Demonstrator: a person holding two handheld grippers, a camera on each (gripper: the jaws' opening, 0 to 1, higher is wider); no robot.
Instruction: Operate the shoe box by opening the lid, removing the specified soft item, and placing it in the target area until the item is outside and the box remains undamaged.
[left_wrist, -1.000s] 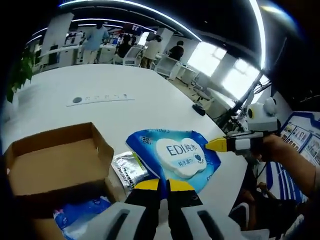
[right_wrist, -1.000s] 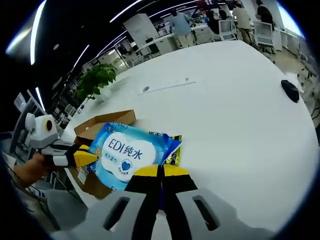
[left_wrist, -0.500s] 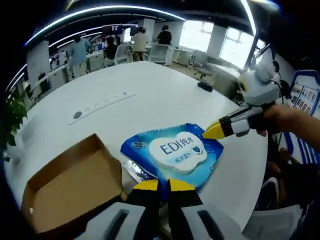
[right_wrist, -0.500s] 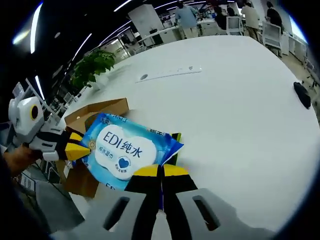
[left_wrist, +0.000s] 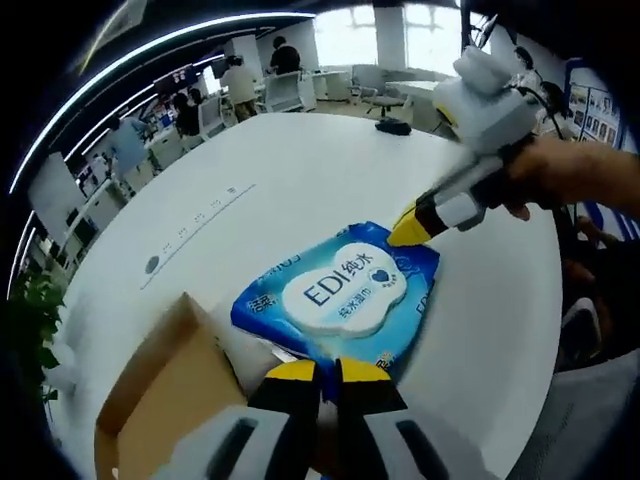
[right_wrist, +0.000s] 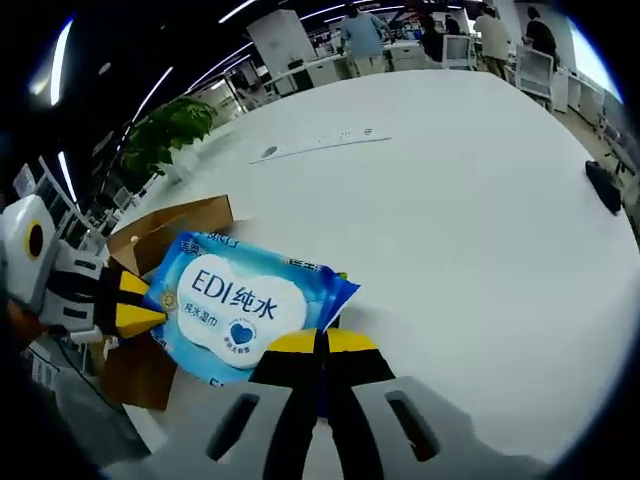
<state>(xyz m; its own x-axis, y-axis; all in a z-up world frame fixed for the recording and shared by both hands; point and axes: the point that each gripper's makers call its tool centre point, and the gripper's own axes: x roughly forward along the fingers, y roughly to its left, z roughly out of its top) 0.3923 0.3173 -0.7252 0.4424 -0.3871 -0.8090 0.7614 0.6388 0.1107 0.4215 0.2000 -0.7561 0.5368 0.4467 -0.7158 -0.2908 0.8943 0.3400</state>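
While both grippers pinch the wipes pack (left_wrist: 340, 293), the shoe box (left_wrist: 165, 385) gapes.

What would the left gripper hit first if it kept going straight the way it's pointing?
The wipes pack it already grips at the near edge; past that, probably the right gripper clamped on the far edge, though depth is unclear.

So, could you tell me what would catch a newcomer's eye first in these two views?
Most striking is the bright blue wet-wipe pack with its white "EDI" label, pinched at opposite edges by the left hand-held gripper and the right hand-held gripper, above the big white table. Just beside it sits the open brown cardboard box, near the table's edge. Behind stretches a bright office with people standing at desks.
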